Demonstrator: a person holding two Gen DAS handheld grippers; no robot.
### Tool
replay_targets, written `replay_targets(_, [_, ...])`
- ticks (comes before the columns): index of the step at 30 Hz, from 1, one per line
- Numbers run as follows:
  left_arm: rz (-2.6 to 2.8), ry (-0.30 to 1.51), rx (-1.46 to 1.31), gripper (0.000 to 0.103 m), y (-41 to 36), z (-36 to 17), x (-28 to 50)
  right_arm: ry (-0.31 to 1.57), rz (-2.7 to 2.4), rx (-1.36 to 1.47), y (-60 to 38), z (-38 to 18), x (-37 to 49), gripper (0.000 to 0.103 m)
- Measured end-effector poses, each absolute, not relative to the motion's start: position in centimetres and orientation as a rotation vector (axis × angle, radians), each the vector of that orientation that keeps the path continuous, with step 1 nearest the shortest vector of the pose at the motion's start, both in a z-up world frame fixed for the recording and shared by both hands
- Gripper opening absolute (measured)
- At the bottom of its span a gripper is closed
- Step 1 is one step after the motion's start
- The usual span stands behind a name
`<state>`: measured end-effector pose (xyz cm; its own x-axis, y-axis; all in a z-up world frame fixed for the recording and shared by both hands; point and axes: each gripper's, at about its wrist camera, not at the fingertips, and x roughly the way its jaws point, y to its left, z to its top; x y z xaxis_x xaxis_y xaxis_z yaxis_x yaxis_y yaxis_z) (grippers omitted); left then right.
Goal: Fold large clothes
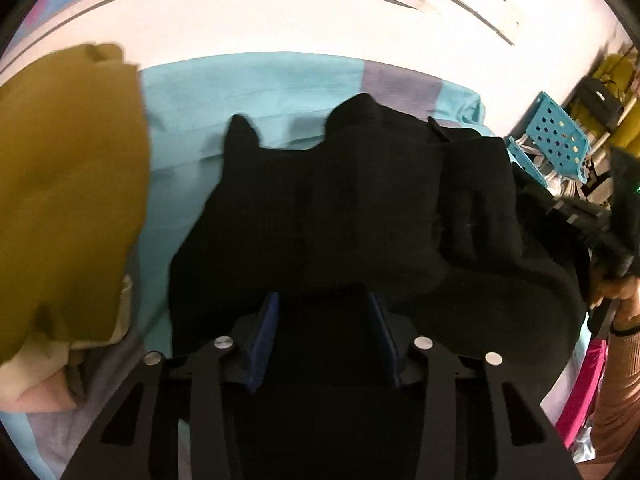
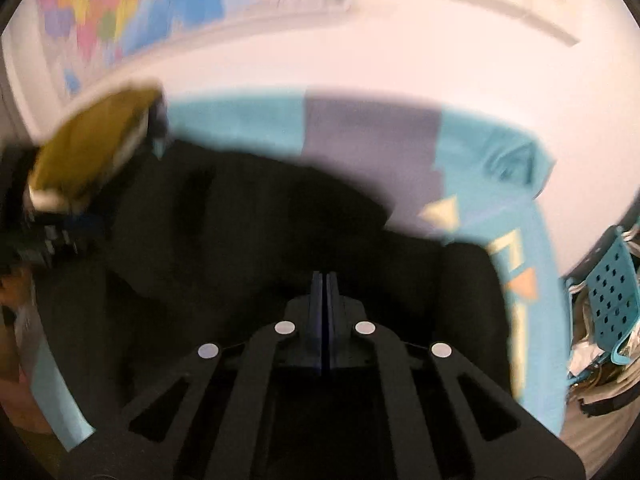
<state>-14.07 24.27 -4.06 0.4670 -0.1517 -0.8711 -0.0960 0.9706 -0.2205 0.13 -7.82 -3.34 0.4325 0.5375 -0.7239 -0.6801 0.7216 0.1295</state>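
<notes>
My left jaws (image 1: 324, 336) sit partway open, blue pads on either side of a fold of the black garment (image 1: 360, 208). I can't tell if the pads are actually pressing on it or just straddling it; black on black down there. My right jaws (image 2: 325, 320) are shut tight, pads flat together, and I can't see any cloth pinched between them. They just hover over the same garment.

The garment itself lies bunched in the middle of the bed (image 1: 256, 80), on the teal sheet, with lumps and an odd corner sticking up at the far edge. Not folded yet, I'd say, more like mid-gather.

Further out: an olive garment (image 1: 68, 184) is piled on the left, right next to the black one, and there's a blue perforated basket (image 1: 556, 136) off the bed's right side by the wall. A hand (image 1: 616, 292) shows at the right edge of the left view.

What worries me: if the right side really has nothing, any lift from here is one-sided, so the cloth will swing and crumple instead of folding flat. A loose left hold would slip for the same reason. And the olive pile is close enough that a sloppy drag could snag it.
</notes>
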Motion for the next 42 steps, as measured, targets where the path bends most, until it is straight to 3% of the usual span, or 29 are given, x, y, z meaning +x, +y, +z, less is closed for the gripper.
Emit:
replay_targets(5, [-0.017,1.056,-0.281,0.044,25.2,-3.8,-15.9,0.760,0.675,-0.034,-10.8,-1.3,2.2,0.000])
replay_targets(10, [0.014,1.025,-0.256,0.052,24.8,-3.1,-17.2,0.942,0.698,-0.100,-8.8,-5.3,3.3,0.001])
replay_targets(13, [0.009,0.977,-0.239,0.060,24.7,-1.9,-19.0,0.867,0.721,-0.025,-10.8,-2.6,1.7,0.023])
replay_targets(15, [0.010,0.922,-0.242,0.069,24.7,-0.9,-20.5,0.809,0.742,0.028,-12.8,-0.9,-0.1,0.061])
replay_targets(16, [0.011,0.887,-0.249,0.075,25.0,-0.3,-21.6,0.778,0.753,0.059,-14.3,-0.1,-1.3,0.067])
replay_targets(20, [0.069,0.822,-0.254,0.082,25.7,0.3,-25.0,0.743,0.730,0.105,-19.1,-0.2,-5.1,0.080])
replay_targets(24, [0.054,0.839,-0.260,0.089,25.3,-0.9,-26.4,0.811,0.710,0.166,-22.5,-3.6,-7.4,0.084])
replay_targets(27, [0.012,0.852,-0.246,0.089,23.6,-1.9,-25.9,0.879,0.708,0.175,-22.8,-6.5,-8.7,0.082])
replay_targets(28, [0.001,0.846,-0.238,0.090,23.0,-2.0,-25.5,0.889,0.717,0.175,-22.6,-7.3,-8.7,0.078])
replay_targets(29, [-0.006,0.846,-0.232,0.088,22.6,-2.3,-25.0,0.885,0.732,0.200,-22.5,-7.7,-8.6,0.066])
replay_targets(30, [-0.014,0.856,-0.240,0.075,22.5,-2.4,-24.6,0.881,0.735,0.209,-22.5,-7.7,-8.4,0.054])
replay_targets(31, [-0.035,0.880,-0.267,0.053,22.4,-2.8,-24.1,0.866,0.739,0.204,-22.4,-7.4,-8.5,0.049])
replay_targets(33, [-0.025,0.910,-0.304,0.032,22.7,-3.3,-23.5,0.806,0.754,0.229,-23.2,-5.7,-8.7,0.023])
replay_targets(34, [-0.036,0.907,-0.327,0.017,23.1,-3.0,-23.8,0.783,0.745,0.248,-23.9,-4.9,-8.7,0.021])
replay_targets(38, [-0.063,0.906,-0.394,0.013,24.1,-2.2,-25.8,0.647,0.674,0.294,-27.1,-1.2,-8.9,0.001])
replay_targets(42, [-0.079,0.953,-0.445,0.016,24.2,-3.8,-26.4,0.781,0.622,0.240,-27.1,-4.0,-7.7,0.002])
